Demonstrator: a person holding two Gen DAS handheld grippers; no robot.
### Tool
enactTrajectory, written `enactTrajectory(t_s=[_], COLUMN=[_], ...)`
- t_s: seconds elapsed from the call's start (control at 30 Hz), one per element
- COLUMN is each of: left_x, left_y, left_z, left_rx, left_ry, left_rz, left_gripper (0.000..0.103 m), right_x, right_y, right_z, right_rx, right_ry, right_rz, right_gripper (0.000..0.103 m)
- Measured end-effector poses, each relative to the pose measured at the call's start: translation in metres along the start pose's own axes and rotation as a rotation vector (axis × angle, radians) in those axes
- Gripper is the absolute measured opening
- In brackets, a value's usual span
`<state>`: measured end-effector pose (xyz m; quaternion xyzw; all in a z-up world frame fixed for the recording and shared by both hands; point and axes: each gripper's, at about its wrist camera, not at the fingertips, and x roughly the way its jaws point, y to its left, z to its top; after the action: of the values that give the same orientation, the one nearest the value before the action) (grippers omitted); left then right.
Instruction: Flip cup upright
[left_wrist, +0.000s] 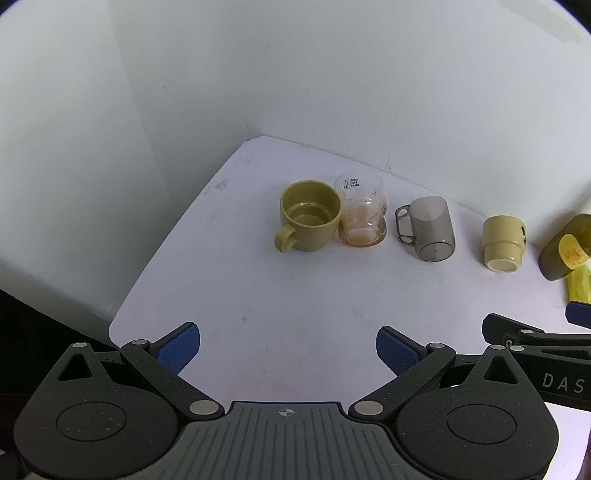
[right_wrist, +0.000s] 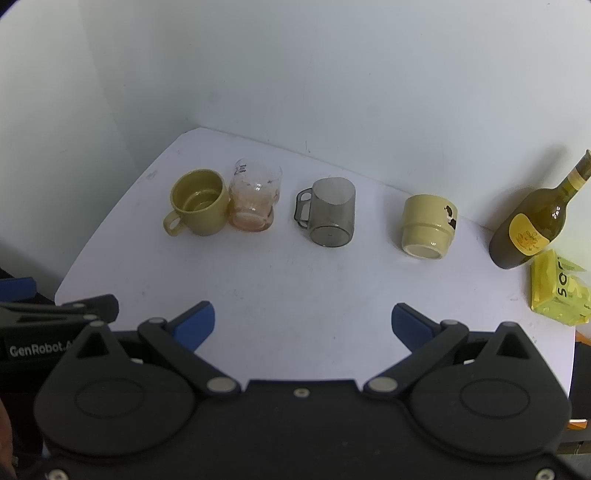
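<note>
My left tongs (left_wrist: 288, 350) are spread wide with nothing between the blue pads (left_wrist: 179, 349), held low over the near part of the white round-cornered table (left_wrist: 295, 295). My right tongs (right_wrist: 303, 325) are spread just as wide and empty too, level with the left pair; from the left camera I see the black side of the right tongs at the right edge, and from the right camera the left tongs at the left edge.

Ahead of both pairs, four cups stand in a row across the far part of the table. Off to the left of my left tongs is the olive-green ceramic mug (left_wrist: 308, 216), mouth up, its handle turned toward me and to the left. Touching its right side is the clear patterned glass tumbler (left_wrist: 362, 214), also mouth up, with an orange tint at its bottom. Further right, apart from the tumbler, is the smoky grey translucent plastic mug (left_wrist: 430, 229), tilted with its base facing me and its handle on the left. Straight ahead and slightly right of my right tongs sits the pale yellow stepped ceramic cup (right_wrist: 428, 227), its base facing me as well.

Far right of my right tongs stands a dark green glass wine bottle with a yellow label (right_wrist: 535, 225), and just in front of it a yellow packet (right_wrist: 557, 291).
</note>
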<state>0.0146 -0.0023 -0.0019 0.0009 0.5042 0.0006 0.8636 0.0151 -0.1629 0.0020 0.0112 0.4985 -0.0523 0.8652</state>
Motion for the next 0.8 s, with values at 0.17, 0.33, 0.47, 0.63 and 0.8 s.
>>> enactTrajectory(t_s=[0.17,0.33,0.47,0.63,0.8], left_x=[0.001,0.003,0.005,0.005,0.006], left_y=[-0.002,-0.004,-0.006,-0.007,-0.008], left_z=[0.003,0.008,0.009,0.013,0.014], left_rx=[0.002,0.009,0.011,0.015,0.014], left_ry=[0.003,0.000,0.002,0.001,0.002], left_rz=[0.000,-0.003,-0.007,-0.009,-0.009], left_gripper=[0.103,0.103,0.103,0.103,0.103], right_x=[0.005,0.005,0.007,0.006,0.006], right_y=[-0.002,-0.003,-0.006,-0.007,-0.008], right_z=[0.001,0.002,0.003,0.004,0.005], right_rx=[0.001,0.004,0.011,0.016,0.015], right_ry=[0.004,-0.001,0.000,-0.002,-0.002], right_rz=[-0.003,-0.005,-0.005,-0.007,-0.006], right_gripper=[0.103,0.103,0.103,0.103,0.103])
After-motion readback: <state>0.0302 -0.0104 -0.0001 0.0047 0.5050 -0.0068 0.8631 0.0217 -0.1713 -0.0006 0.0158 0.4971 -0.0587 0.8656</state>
